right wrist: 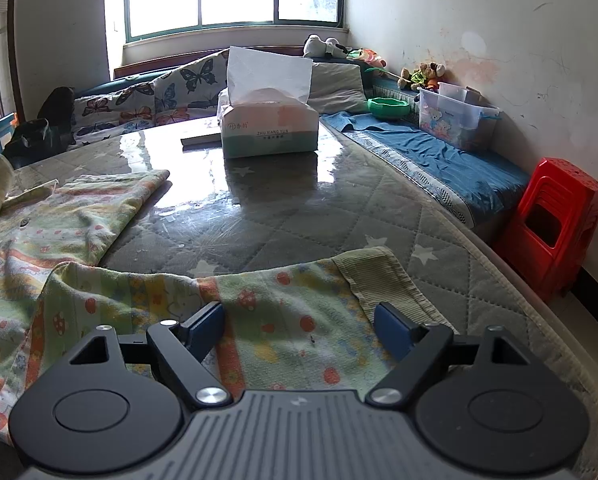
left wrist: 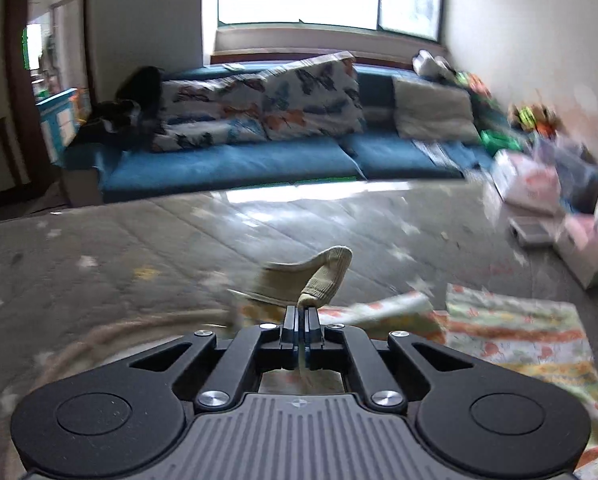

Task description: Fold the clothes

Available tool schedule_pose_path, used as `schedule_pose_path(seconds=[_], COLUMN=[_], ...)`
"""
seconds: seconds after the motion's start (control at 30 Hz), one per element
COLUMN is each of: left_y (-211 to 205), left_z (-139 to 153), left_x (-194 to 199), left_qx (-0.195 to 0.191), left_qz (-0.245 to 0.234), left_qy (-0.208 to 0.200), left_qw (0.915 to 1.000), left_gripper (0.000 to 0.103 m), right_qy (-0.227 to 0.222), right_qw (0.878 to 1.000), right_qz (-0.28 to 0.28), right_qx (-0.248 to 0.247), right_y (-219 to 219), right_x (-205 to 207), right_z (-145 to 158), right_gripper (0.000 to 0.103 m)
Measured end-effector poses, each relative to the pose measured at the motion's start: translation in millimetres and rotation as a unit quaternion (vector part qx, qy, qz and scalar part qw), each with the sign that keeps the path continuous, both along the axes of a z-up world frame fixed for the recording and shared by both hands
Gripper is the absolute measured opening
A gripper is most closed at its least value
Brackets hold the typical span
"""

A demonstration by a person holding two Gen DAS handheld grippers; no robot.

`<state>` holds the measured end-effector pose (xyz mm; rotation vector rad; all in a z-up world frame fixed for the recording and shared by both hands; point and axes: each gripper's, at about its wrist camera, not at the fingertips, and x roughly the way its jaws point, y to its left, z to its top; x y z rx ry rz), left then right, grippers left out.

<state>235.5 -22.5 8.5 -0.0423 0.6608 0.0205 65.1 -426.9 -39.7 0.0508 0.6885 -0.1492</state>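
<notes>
Left gripper [left wrist: 301, 312]: jaws closed on ribbed cuff [left wrist: 327, 276], lifted above quilted table [left wrist: 179, 232]; right gripper [right wrist: 299, 320]: jaws spread wide, patterned garment [right wrist: 283, 304] lying flat between and beneath its fingers [right wrist: 205, 326]

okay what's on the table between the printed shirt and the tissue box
Nothing: in the right wrist view, the stretch of quilted table cover between the printed shirt and the tissue box is bare and glossy.
</notes>
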Motion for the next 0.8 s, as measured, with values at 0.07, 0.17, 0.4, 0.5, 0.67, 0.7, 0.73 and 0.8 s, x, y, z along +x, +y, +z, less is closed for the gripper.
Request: schedule_pose_path(seconds=[0.07,0.17,0.4,0.5,0.67,0.7,0.73,0.8], left_y=[23,60,148,180,207,210,211,213], left_z=[13,30,35,30,10,7,4,-1], left_x=[-16,-44,-126,-162,-217,-226,-233,-247], left_qx=[-0.01,-0.02,-0.031,-0.038,-0.064,-0.068,-0.071,-0.08], left_qz=[0.028,0.069,0.176,0.218,0.265,0.272,0.277,0.284], left_qy=[-0.016,-0.036,-0.047,-0.045,-0.032,-0.03,-0.028,-0.024], left_qw=[0.9994,0.9968,0.9828,0.9743,0.9615,0.9594,0.9578,0.9551], left_gripper=[0.002,0.002,0.002,0.001,0.001,0.001,0.001,0.002], right_qy=[0.001,0.001,0.005,0.008,0.016,0.018,0.019,0.02], right_qw=[1.0,1.0,1.0,1.0,1.0,1.0,1.0,1.0], right_qz=[0.0,0.001,0.0,-0.001,0.001,0.002,0.005,0.011], right_qx=[-0.001,-0.001,-0.004,-0.006,-0.005,-0.004,-0.005,-0.009], right_y=[0,0,0,-1,-3,-4,-3,-3], right_x=[0,0,3,6,13,16,18,23], right_z=[0,0,1,1,2,2,2,2], right_gripper=[0.084,0.084,0.084,0.084,0.084,0.084,0.084,0.084])
